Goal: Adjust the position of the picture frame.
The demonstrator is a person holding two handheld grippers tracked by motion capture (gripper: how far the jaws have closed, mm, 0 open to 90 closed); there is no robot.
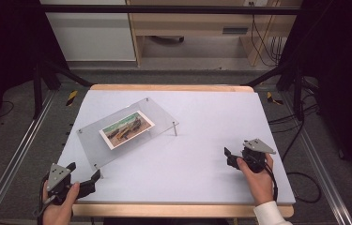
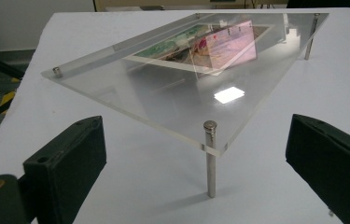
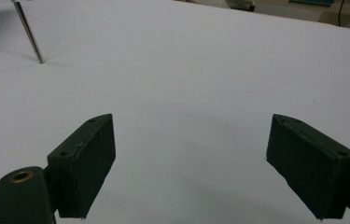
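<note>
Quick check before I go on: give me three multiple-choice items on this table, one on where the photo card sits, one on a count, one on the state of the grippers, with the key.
1. Where is the photo card?
A. Under the clear plate, on the table surface or just beneath the plate
B. Between the right gripper's jaws
C. On the floor

2. How many metal legs of the clear plate can be counted in the high view?
A. One
B. Four
C. Seven

3. How do the left gripper and right gripper stand?
A. Both open, nothing between the jaws
B. Both shut on the card
C. Left shut on a leg

Key: 1 A, the card shows through the plate from above. 2 B, one pin at each corner. 3 A, each gripper view shows its jaws wide apart over the white table.
</note>
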